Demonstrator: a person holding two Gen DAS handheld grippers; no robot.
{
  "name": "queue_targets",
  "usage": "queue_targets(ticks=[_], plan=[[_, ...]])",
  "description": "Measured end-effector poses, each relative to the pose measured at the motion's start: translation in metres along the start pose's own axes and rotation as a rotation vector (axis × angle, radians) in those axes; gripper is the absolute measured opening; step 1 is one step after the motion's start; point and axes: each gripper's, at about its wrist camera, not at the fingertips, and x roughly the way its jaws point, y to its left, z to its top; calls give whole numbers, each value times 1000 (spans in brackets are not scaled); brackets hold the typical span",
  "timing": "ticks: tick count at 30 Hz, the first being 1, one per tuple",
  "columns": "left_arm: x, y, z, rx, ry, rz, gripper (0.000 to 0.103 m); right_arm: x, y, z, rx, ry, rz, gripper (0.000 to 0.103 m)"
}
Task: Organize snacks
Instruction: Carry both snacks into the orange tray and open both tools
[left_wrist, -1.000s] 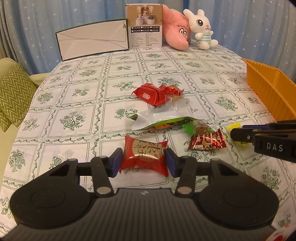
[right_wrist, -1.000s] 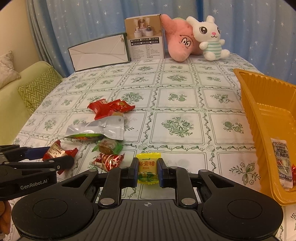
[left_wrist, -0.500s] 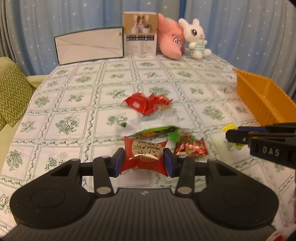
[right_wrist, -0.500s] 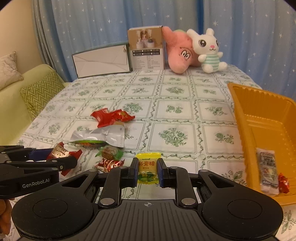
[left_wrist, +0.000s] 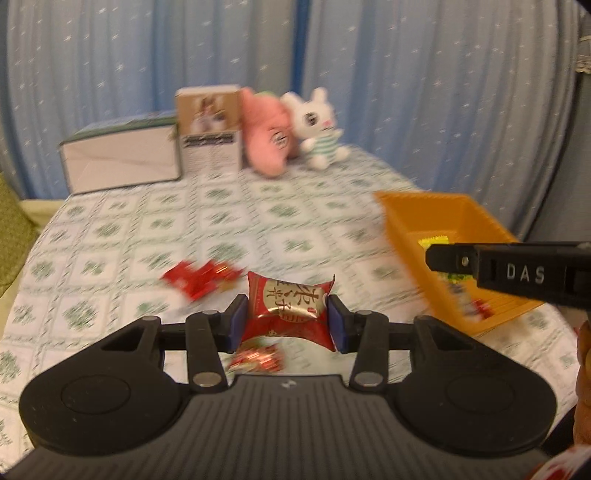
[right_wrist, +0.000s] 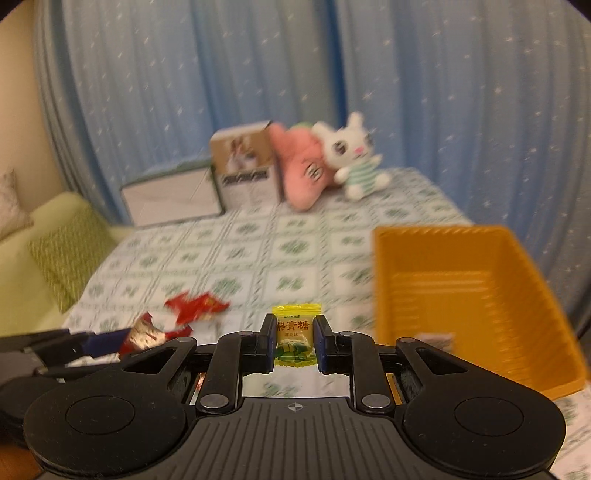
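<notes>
My left gripper (left_wrist: 286, 323) is shut on a red snack packet (left_wrist: 290, 314) with gold lettering, held up above the table. A small yellow candy packet (right_wrist: 295, 338) sits clamped in my right gripper (right_wrist: 295, 341), also lifted off the cloth. The orange bin (right_wrist: 461, 299) stands to the right and holds a few wrapped snacks (right_wrist: 436, 339). In the left wrist view the bin (left_wrist: 402, 229) lies behind my right gripper's arm. Red wrappers (left_wrist: 201, 278) remain on the tablecloth; a smaller red one (left_wrist: 258, 360) lies below the left jaws.
A white box (left_wrist: 120, 160), a printed carton (left_wrist: 208, 134), a pink plush (left_wrist: 267, 142) and a white rabbit plush (left_wrist: 319, 131) line the table's far edge before blue curtains. A green cushion (right_wrist: 70, 254) on a sofa is at the left.
Both grippers have risen with their packets, off the tablecloth, and tilted up so the curtains fill more of the view. The orange bin now shows more fully on the right.
</notes>
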Motion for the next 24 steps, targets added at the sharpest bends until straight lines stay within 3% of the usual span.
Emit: queue_targets(ticks=[7,14,24], plan=[[-1,-59,27,46,-36,-99,42,-43,-61,25,44,-54,-79,21],[24,-108,42,99,-11,-225,42,-57,-123,25,53,-53,-185,21],[66,-146,37,201,53,-262,42,-45,-168,6,109,2,-223,21]])
